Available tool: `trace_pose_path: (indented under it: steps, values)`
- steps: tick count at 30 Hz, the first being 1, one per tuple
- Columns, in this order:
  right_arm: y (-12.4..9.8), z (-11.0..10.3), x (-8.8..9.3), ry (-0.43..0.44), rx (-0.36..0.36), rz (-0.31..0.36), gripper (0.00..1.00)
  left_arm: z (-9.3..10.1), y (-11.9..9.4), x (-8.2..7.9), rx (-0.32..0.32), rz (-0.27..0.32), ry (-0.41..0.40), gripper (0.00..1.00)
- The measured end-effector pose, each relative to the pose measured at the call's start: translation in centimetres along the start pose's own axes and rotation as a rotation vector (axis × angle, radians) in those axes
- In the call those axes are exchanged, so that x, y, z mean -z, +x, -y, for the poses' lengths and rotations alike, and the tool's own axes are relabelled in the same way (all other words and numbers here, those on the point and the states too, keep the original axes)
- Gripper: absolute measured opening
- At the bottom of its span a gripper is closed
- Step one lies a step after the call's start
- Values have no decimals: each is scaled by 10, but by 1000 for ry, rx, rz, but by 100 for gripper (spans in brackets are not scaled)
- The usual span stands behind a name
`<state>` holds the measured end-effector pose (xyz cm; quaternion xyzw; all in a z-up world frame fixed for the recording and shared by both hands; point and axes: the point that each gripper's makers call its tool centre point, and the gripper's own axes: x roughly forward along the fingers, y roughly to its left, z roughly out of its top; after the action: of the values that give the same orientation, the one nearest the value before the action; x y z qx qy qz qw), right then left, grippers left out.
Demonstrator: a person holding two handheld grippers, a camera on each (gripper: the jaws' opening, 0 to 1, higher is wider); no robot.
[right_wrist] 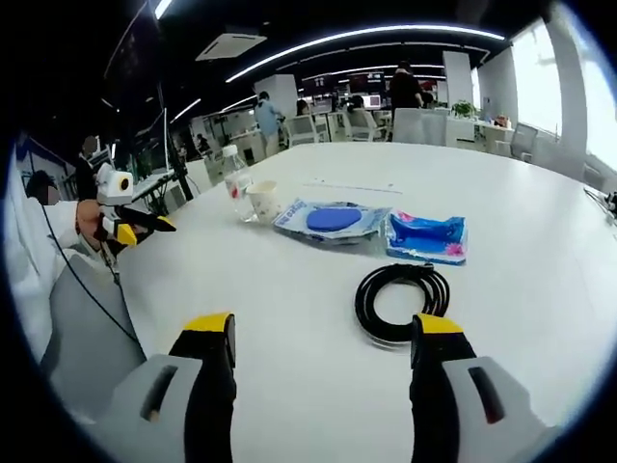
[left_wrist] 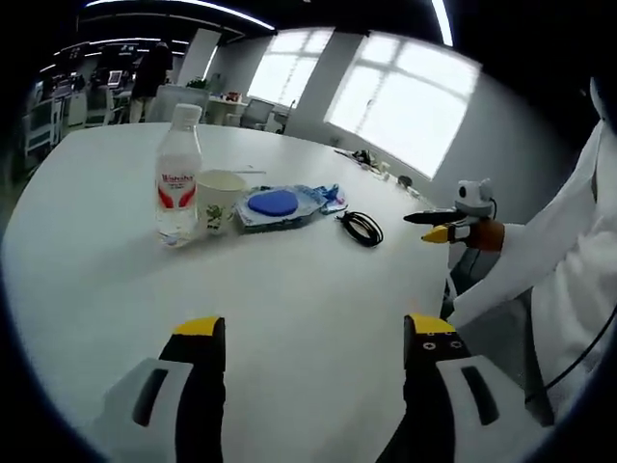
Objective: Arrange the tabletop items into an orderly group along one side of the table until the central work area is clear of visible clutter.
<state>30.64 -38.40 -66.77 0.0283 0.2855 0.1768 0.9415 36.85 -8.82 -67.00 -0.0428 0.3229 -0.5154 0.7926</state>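
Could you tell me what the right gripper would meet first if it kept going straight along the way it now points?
Most likely the coiled black cable, lying flat on the white round table just ahead of the open right gripper, slightly toward its right jaw. Depth is uncertain, so it could pass just over the coil.

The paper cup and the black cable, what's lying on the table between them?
In the left gripper view, between the paper cup and the black cable lies a clear packet with a blue pad, then a smaller blue packet.

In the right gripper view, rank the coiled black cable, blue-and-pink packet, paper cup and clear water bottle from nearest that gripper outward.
1. Coiled black cable: just ahead of the right jaw.
2. Blue-and-pink packet: beyond the cable.
3. Paper cup: far left.
4. Clear water bottle: just behind the cup.
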Motion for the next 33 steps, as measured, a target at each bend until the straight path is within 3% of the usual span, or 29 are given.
trace_pose_path:
  steps: [12, 33]
  values:
    - [1, -5, 4, 4, -3, -6, 73, 7, 4, 8, 12, -14, -15, 77]
    - [3, -8, -1, 0, -5, -3, 73, 8, 3, 5, 14, -1, -22, 77]
